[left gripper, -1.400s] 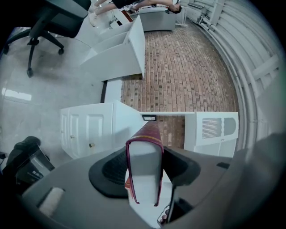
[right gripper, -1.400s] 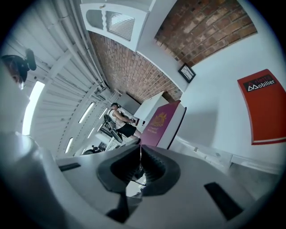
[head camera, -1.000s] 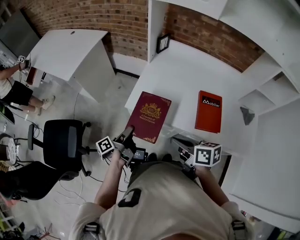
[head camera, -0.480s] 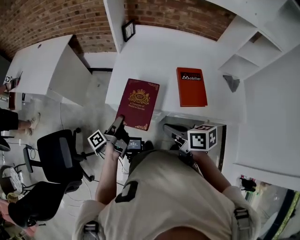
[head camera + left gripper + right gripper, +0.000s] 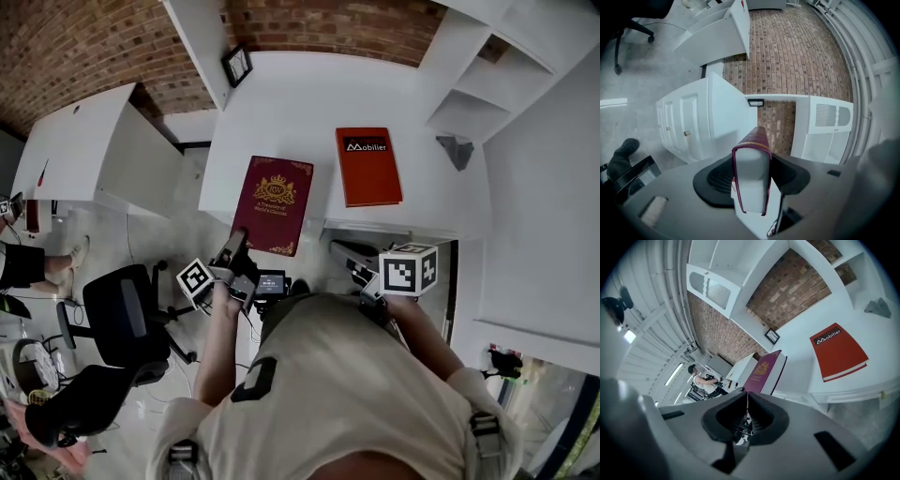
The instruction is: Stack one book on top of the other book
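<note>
The left gripper [image 5: 234, 248] is clamped on the near end of the maroon book [image 5: 274, 203], which juts over the front edge of the white tabletop [image 5: 309, 103]. It sits left of the red book [image 5: 368, 166] and apart from it. The right gripper [image 5: 747, 413] is closed and holds nothing.

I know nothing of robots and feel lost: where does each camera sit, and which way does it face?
Head view: on the person's head, looking steeply down at the white desk, maroon book and red book; their torso, left gripper and right gripper show.
Left gripper view: on the left gripper, looking along jaws shut on the maroon book toward a brick wall.
Right gripper view: on the right gripper, jaws shut and empty, facing the desk.
Shared: all three show the maroon book; head and right gripper views share the red book.
</note>
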Motion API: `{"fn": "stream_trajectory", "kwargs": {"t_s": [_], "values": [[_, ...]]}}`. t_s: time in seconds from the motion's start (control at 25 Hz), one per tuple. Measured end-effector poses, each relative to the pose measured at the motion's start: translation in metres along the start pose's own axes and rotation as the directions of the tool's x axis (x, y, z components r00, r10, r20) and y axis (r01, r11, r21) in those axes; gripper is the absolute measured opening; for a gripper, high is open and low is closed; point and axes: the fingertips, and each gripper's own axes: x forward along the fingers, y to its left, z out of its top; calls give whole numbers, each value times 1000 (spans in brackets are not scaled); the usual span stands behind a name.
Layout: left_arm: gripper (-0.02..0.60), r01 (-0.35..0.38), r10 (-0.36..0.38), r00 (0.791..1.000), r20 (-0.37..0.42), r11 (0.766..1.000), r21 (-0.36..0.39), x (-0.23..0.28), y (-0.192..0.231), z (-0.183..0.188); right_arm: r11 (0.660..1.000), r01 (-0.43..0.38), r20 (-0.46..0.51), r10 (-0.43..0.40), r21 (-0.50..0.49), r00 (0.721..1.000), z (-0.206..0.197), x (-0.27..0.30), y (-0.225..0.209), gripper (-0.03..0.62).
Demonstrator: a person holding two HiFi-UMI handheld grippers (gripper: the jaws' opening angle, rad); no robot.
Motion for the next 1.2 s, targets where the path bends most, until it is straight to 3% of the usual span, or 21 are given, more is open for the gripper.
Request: {"fn": "stream_trajectory", "kwargs": {"t_s": [0.6,0.92,1.2], "values": [[219,-73,72,997,19,996,55,51,0,-108,997,-56,75,51,62,996,8,-108,-66,5],[219,-82,79,995,65,996,44,62,2,-160,990,-101,46,97,103,994,-7,-150,-95,5],[219,-96,92,989,117,995,32,57,1,-169,985,-146,-28,149,97,988,-14,-149,-96,5]]}}
